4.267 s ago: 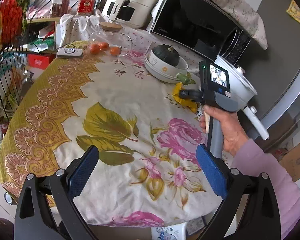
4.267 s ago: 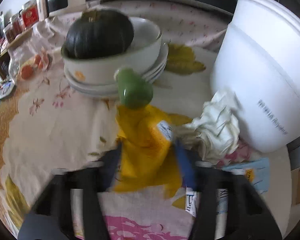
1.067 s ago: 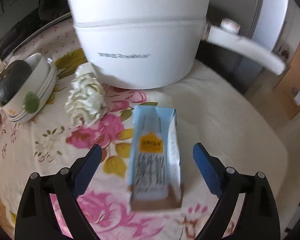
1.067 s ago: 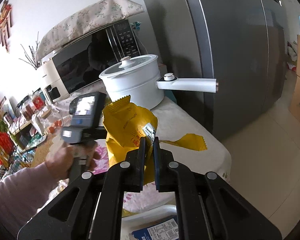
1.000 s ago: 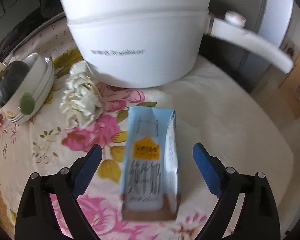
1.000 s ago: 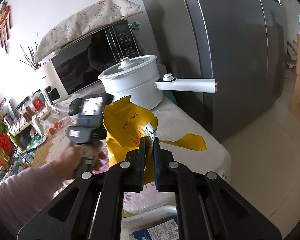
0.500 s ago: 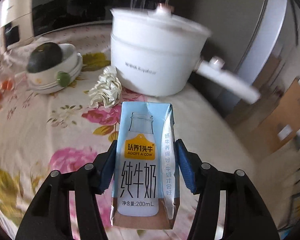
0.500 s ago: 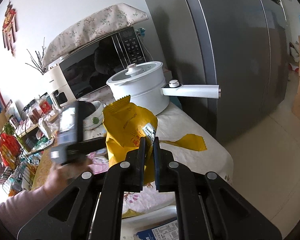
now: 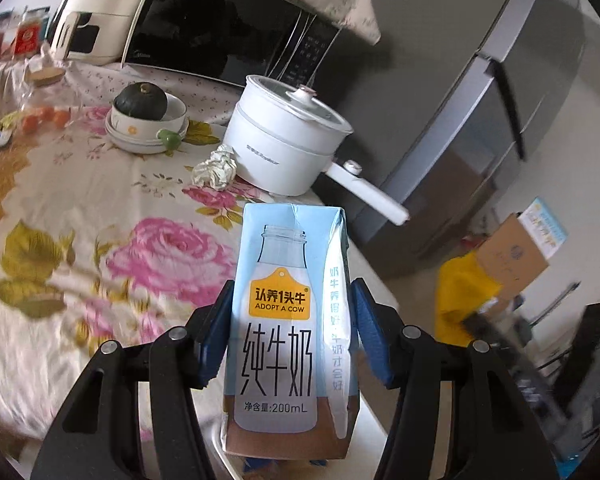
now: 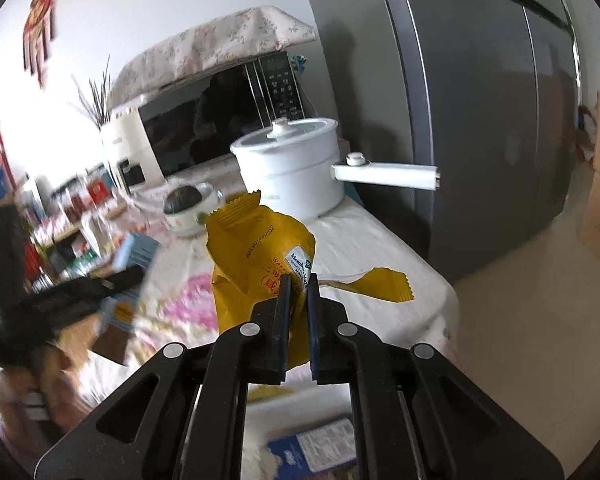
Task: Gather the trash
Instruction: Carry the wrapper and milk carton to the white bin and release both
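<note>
Behind everything stands the tall grey steel refrigerator point(image 10: 480, 120), then the round table under its rose-printed cloth point(image 9: 100, 216), bearing the white lidded electric pot point(image 9: 288, 140) and a crumpled white paper wad point(image 9: 216, 168) just beside it. My left gripper point(image 9: 292, 332) has just closed its blue pads on the pale blue milk carton point(image 9: 288, 320) — upright, held above the table edge. My right gripper point(image 10: 298, 300) is pinched nearly closed on the crinkled yellow snack bag point(image 10: 256, 252).

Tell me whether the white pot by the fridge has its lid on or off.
On. The white pot is covered by a lid with a knob on top; the right wrist view shows the same.
</note>
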